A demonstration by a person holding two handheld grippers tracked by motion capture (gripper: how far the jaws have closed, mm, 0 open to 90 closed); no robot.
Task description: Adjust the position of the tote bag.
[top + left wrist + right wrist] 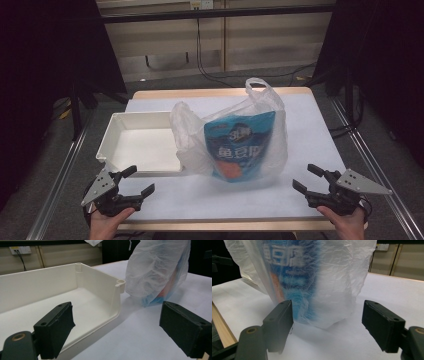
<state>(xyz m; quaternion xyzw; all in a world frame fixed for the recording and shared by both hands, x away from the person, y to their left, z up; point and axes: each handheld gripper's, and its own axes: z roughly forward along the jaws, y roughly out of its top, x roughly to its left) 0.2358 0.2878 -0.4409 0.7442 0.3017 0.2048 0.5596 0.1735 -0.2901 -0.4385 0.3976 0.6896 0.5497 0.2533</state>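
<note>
A thin white plastic bag (260, 125) stands upright in the middle of the table with a blue snack packet (239, 145) inside it. A shallow white tray (120, 130) lies to its left, touching the bag. My left gripper (138, 181) hovers open near the table's front left corner, just in front of the tray (95, 282), with the bag (155, 267) farther off. My right gripper (307, 179) is open at the front right, its jaws pointing at the bag (337, 277) and the packet (287, 277), nothing between them.
The table (310, 130) has a white top with a wooden rim. Metal rails run along both sides. Dark curtains and stands flank the table, and cables lie on the floor behind it.
</note>
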